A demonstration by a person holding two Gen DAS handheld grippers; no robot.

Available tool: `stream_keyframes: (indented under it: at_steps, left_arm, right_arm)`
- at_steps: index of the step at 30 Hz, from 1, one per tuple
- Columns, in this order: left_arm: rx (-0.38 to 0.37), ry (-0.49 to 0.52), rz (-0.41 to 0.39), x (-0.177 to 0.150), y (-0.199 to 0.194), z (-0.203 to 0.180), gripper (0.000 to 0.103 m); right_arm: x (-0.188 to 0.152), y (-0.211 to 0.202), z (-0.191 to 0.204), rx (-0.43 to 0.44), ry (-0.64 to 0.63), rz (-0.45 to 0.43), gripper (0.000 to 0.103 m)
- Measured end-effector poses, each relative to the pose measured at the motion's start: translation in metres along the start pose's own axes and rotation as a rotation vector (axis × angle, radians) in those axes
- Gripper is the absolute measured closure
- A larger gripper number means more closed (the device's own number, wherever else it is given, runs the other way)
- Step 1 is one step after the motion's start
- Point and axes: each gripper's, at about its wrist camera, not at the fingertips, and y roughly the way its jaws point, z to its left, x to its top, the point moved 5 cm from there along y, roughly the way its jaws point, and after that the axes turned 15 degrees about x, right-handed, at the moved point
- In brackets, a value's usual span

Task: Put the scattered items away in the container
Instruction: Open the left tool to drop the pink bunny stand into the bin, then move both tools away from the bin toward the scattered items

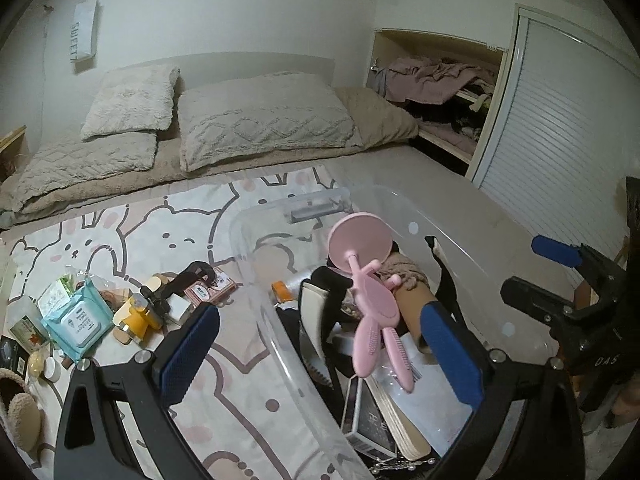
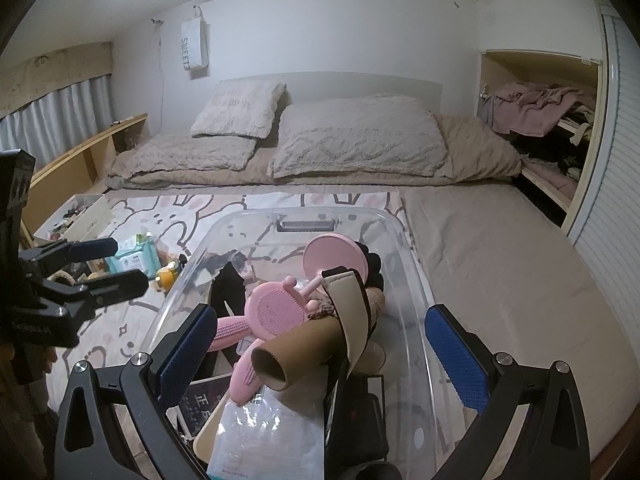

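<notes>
**Bin** (image 1: 256, 280): clear plastic, on the bunny blanket (image 1: 168, 236) near the bed's foot. Its long axis runs from the foot edge toward the pillows (image 1: 260, 120), handle end at the far side. Already heaped.

**Contents:** pink mirror (image 1: 358, 240), disc tilted up toward the pillows; pink brush (image 2: 276, 312) lying across the heap; cardboard tube (image 2: 304, 352), long axis slanting across the bin with its open mouth toward the near left corner; a beige strap (image 2: 352, 320) draped over the tube; a book and a plastic pouch at the near end.

**Still scattered:** left of the bin on the blanket, toward the bed's left edge: wipes pack (image 1: 80, 320), yellow bottle (image 1: 138, 316), pink card box (image 1: 208, 290), small jars, a round puff. Well apart from the bin wall.

**Left gripper** (image 1: 320, 344): fingers spread wide, empty, straddling the bin's left wall.

**Right gripper** (image 2: 320, 344): fingers spread wide, empty, over the bin's near end.

**Risks, as I judge them:**
- The heap stands above the rim; the tube and brush rest loosely, so a finger brushing them may roll them out.
- The mirror balances on its stem and may topple if nudged.
- The left gripper's inner finger could catch the wall when swinging toward the scattered things and shift the bin.
- More items dropped on top may slide off the pile.
</notes>
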Motion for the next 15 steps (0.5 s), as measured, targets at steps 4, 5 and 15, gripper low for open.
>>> stream_keyframes:
  at_steps: [4, 5, 15]
  left_arm:
    - [0.006, -0.009, -0.008, 0.000, 0.001, 0.009, 0.002]
    - [0.008, -0.010, -0.011, 0.000, 0.001, 0.011, 0.002]
    - [0.043, -0.008, -0.049, -0.008, -0.004, 0.042, 0.002]
  right_arm:
    - [-0.001, 0.002, 0.001, 0.003, -0.001, 0.001, 0.000]
    - [-0.001, 0.002, 0.002, 0.006, 0.000, -0.002, 0.000]
    - [-0.001, 0.005, 0.012, 0.026, 0.003, -0.046, 0.000]
